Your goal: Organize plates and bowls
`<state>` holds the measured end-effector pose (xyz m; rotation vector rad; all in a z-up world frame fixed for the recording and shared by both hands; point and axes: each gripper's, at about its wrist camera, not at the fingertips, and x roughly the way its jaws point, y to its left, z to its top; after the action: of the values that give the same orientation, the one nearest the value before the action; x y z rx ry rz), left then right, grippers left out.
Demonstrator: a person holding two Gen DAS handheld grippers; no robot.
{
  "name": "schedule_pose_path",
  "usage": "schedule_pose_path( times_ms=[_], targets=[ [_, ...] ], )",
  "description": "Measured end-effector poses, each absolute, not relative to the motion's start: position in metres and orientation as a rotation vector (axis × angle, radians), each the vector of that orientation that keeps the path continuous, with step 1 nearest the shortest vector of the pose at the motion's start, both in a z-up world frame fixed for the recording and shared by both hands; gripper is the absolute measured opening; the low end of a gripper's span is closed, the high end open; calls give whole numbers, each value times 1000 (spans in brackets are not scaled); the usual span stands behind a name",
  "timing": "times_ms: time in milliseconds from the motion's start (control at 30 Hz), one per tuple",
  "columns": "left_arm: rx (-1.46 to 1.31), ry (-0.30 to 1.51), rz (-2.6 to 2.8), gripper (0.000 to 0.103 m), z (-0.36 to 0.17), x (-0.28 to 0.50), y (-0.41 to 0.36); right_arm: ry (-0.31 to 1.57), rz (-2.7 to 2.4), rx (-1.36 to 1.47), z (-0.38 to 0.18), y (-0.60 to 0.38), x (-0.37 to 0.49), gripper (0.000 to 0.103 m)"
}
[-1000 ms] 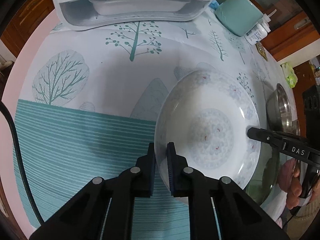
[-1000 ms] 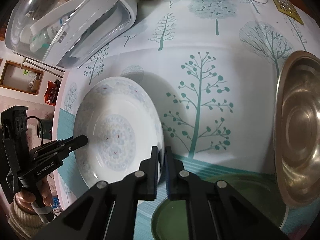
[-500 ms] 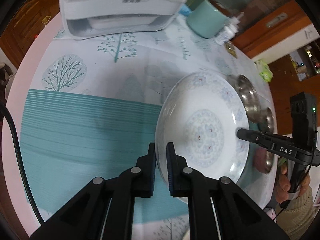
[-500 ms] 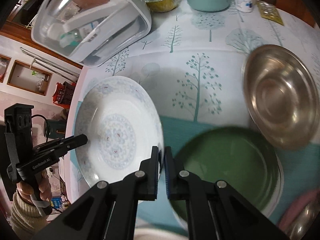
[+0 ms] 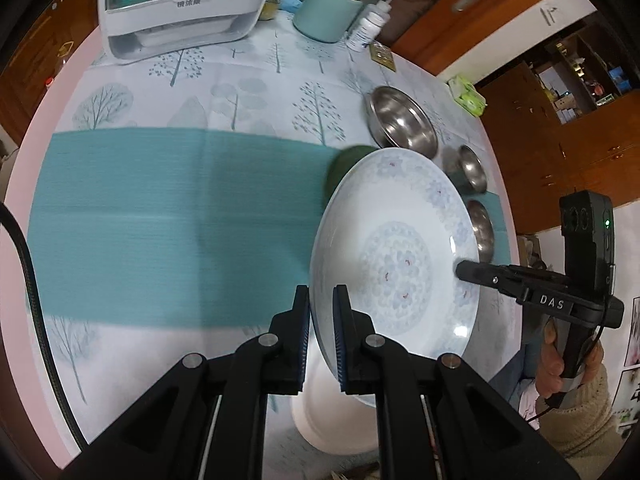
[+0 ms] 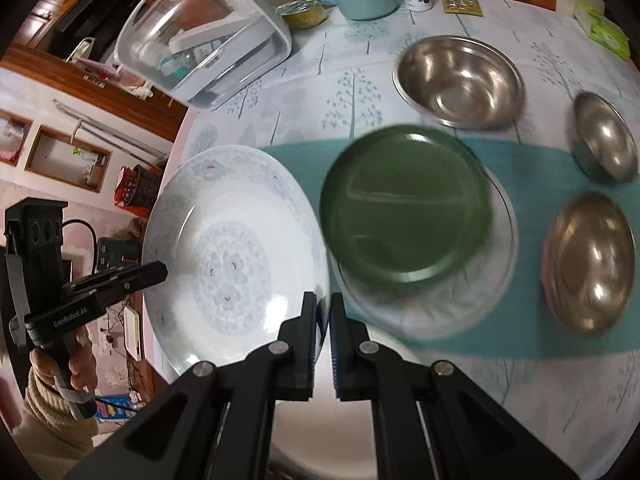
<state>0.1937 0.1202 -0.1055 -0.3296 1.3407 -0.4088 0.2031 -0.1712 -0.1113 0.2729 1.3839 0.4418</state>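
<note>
Two hand-held grippers lift a patterned white plate clear of the surface

Nearest the lenses, the left hand-held gripper [image 5: 321, 312] and the right hand-held gripper [image 6: 322, 320] each pinch opposite edges of the white floral plate [image 5: 394, 258], sharing its weight and keeping it tilted but steady in the air, probably for stacking. Beyond it lie a green plate [image 6: 406, 204] on a clear glass plate [image 6: 502, 216], then three steel bowls, the largest [image 6: 458, 80] farthest back. A second ago the plate sat low over the tree-print tablecloth [image 5: 160, 200]; now it rides much higher.
</note>
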Motion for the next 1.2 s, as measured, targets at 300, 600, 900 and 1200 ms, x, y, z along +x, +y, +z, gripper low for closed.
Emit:
schedule_pose_path(
  times_ms=[300,600,900,1200],
  targets=[
    [-344,1391,-354,8,-128,114,85,1416,474,272,-129,-203,130,6],
    [-313,1430,-283,8,-170,65,56,1489,461,246,-171,-217,86,6],
    [-296,1469,-262,8,-194,56,53,1525,444,242,-196,-215,75,6],
    [-243,1483,-256,8,-210,64,44,1523,400,230,-207,-213,76,6]
  ],
)
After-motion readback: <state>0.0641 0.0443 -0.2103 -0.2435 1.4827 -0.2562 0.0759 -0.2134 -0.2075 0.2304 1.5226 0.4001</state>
